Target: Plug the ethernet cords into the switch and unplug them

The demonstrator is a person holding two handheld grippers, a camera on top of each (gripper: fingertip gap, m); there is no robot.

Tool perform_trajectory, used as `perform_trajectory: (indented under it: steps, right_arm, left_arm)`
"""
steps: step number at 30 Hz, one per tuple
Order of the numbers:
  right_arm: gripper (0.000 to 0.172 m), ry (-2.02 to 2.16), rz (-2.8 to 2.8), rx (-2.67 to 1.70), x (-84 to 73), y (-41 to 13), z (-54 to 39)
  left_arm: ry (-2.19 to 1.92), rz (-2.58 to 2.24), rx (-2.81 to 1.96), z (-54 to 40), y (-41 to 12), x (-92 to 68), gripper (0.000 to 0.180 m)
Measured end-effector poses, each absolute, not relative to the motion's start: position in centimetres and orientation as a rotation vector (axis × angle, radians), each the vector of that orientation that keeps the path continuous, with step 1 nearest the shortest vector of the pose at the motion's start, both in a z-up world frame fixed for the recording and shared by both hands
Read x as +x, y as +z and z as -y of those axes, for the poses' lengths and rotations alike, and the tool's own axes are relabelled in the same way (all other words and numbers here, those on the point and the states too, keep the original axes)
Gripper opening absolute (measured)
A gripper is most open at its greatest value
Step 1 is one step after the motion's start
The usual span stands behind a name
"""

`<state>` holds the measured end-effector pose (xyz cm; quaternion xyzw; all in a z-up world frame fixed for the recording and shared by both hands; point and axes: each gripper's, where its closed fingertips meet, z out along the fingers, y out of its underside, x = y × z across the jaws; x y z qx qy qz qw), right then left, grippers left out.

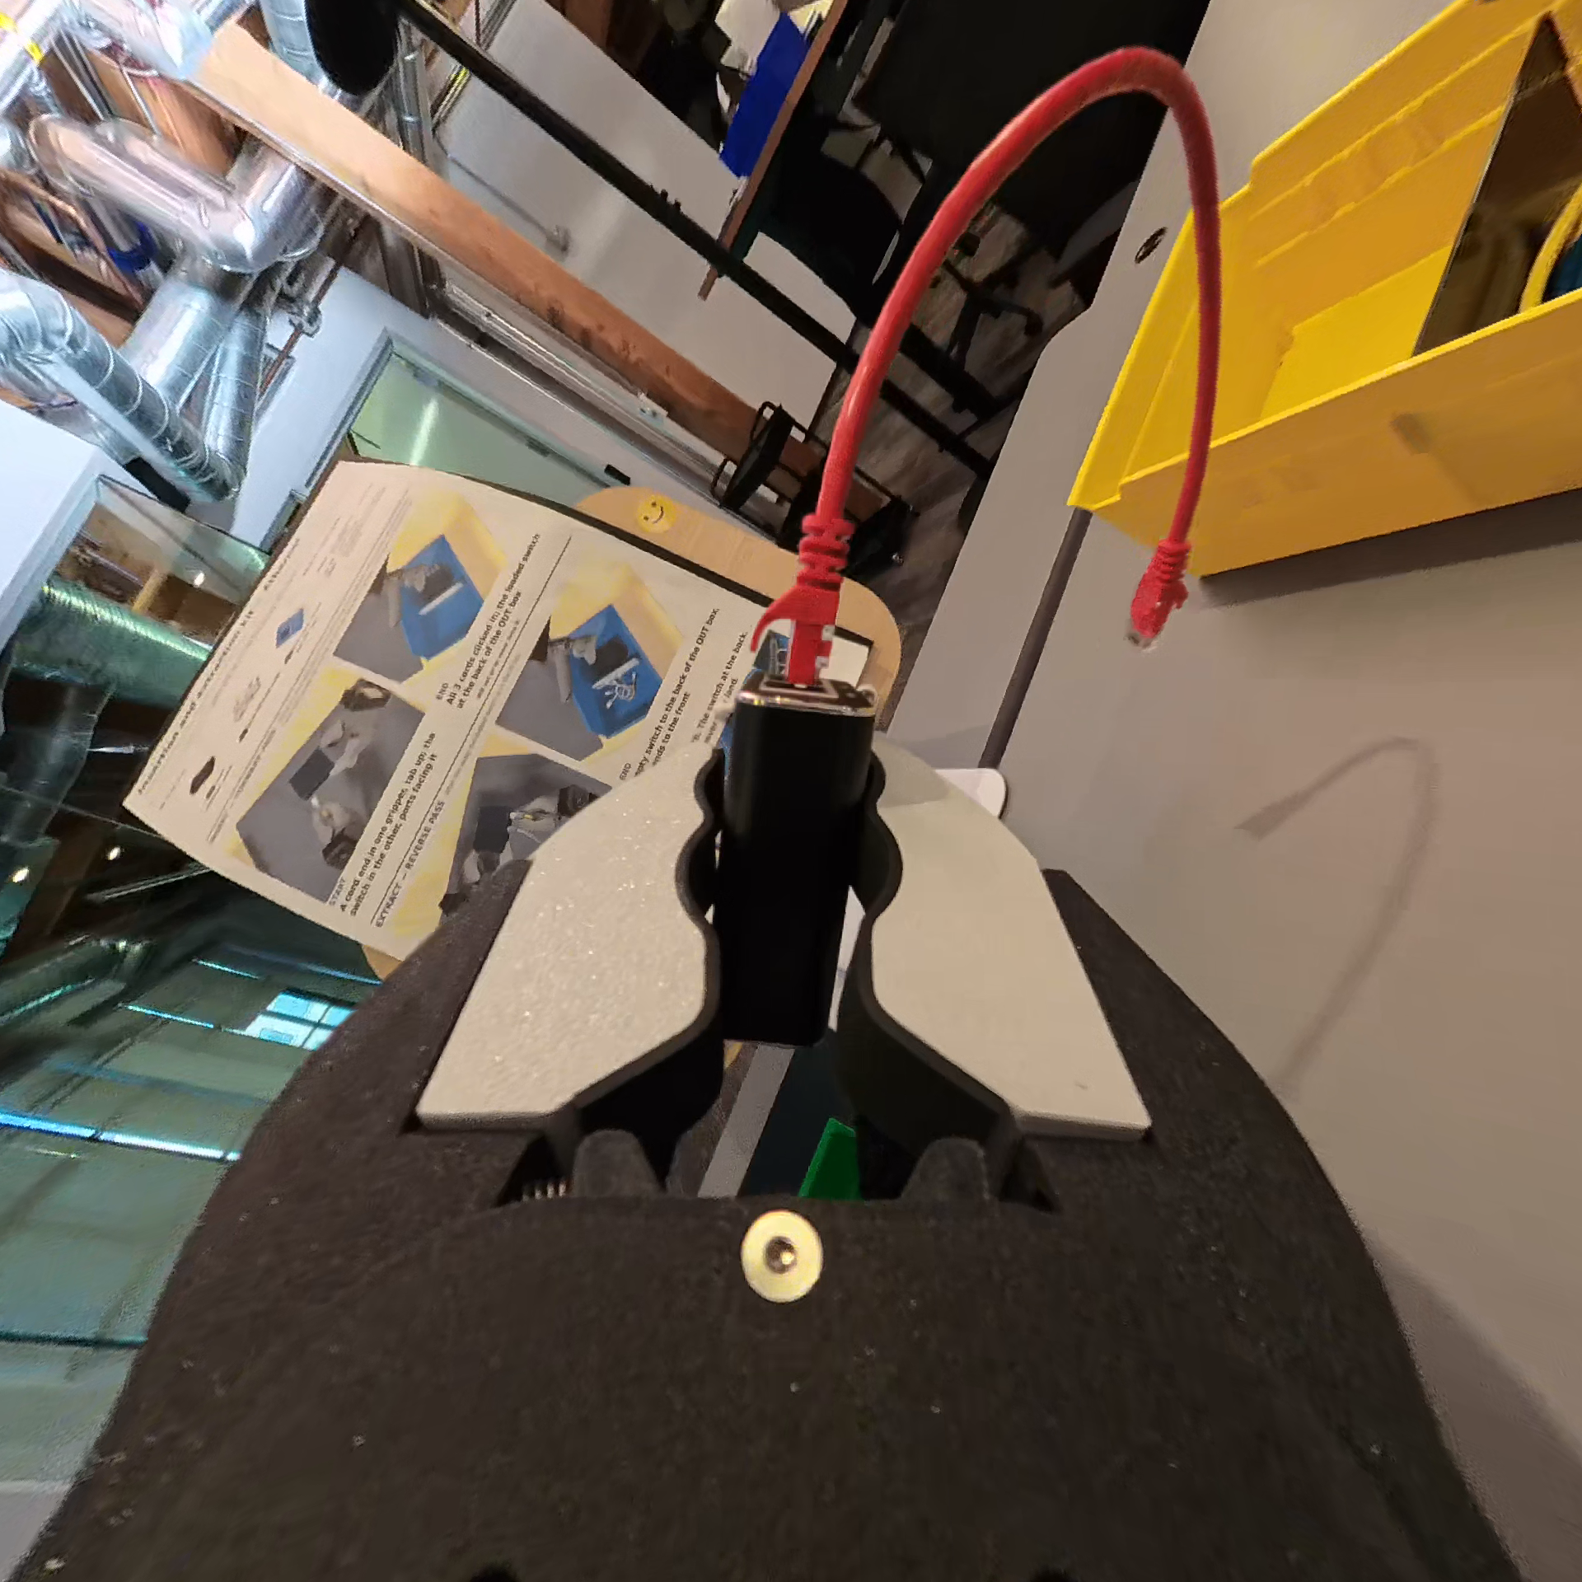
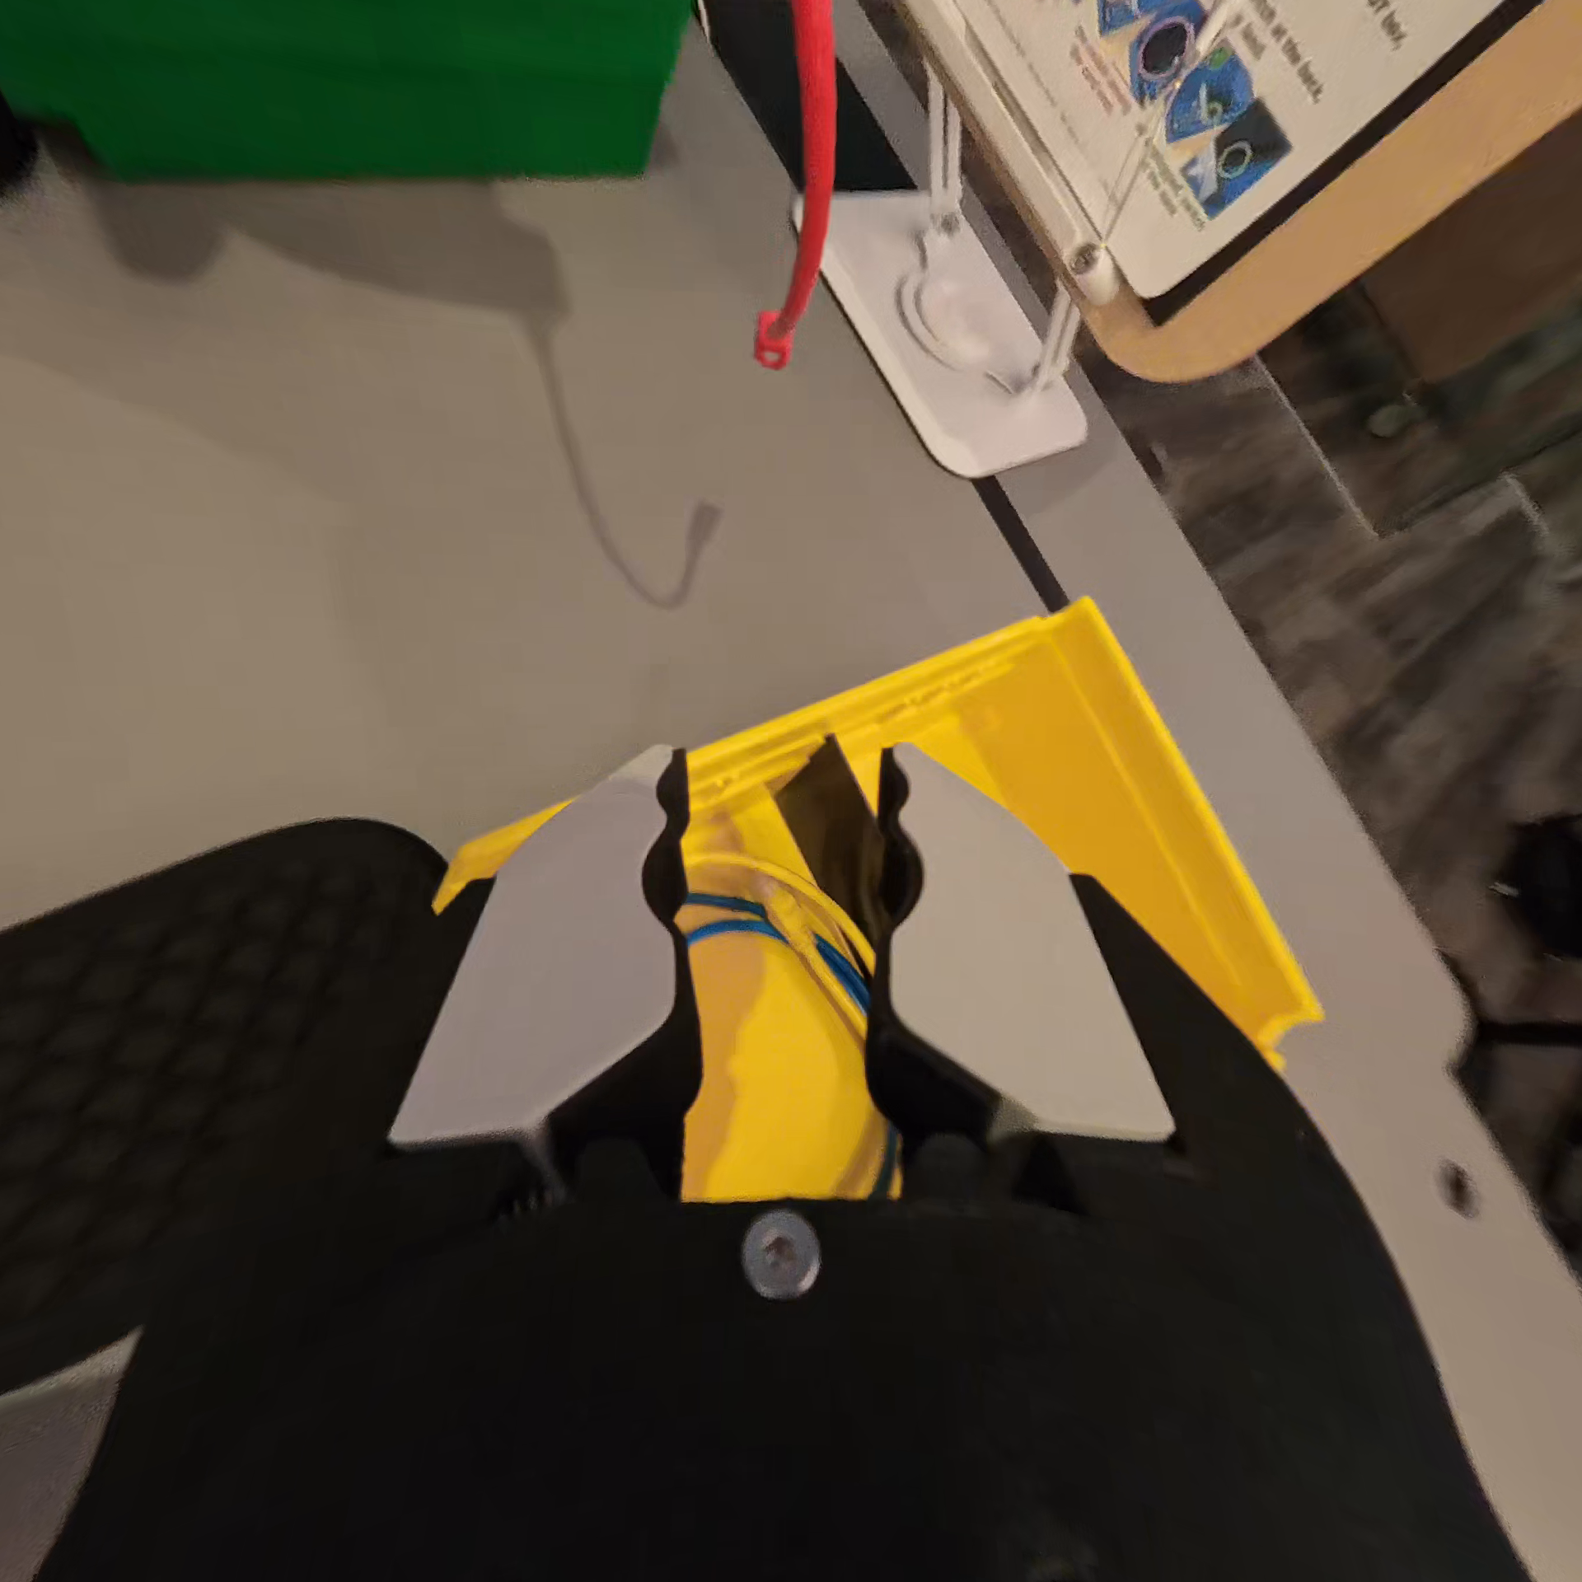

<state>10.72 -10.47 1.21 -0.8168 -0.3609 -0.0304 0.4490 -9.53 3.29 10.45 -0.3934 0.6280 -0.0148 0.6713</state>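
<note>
Cords [image 2: 775,920] inside yellow bin [image 2: 1113,813]

i see a glossy black plastic switch [image 1: 792,865] with a shiny metal port edge, pinched by my left gripper [image 1: 792,770], whose fingers [image 1: 599,924] have a grainy, matt grey face. the red cord [image 1: 1010,205] looks like smooth rubbery plastic. the yellow bin [image 2: 1113,813] is glossy moulded plastic. the table [image 2: 300,599] is smooth, matt grey.
</note>
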Motion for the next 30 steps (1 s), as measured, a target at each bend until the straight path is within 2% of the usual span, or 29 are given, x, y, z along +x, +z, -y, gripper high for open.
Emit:
perform_trajectory:
  steps: [3, 10, 17, 24, 30]
  right_arm:
    - [0.043, -0.281, 0.998, -2.174, 11.4, -0.1, 10.8]
    - [0.038, -0.272, 1.040, -2.074, 9.1, 0.0, 10.1]
    - [0.036, 0.019, 1.106, -2.195, 8.4, -4.6, 14.1]
    - [0.039, -0.022, 1.135, -2.287, 8.9, -9.0, 17.9]
    - [0.038, -0.232, 1.126, -2.178, 9.5, -9.2, 18.2]
  left_arm:
    - [0.020, -1.428, -0.877, -3.5, 10.0, -9.4, 0.026]
    - [0.217, -1.436, -0.893, -5.2, 9.2, -9.8, 0.026]
    - [0.590, -1.452, -0.795, -6.5, 8.6, -10.4, 0.027]
    - [0.612, -1.505, -0.756, -5.7, 7.5, -9.1, 0.027]
    - [0.562, -1.514, -0.806, -6.0, 7.4, -9.6, 0.027]
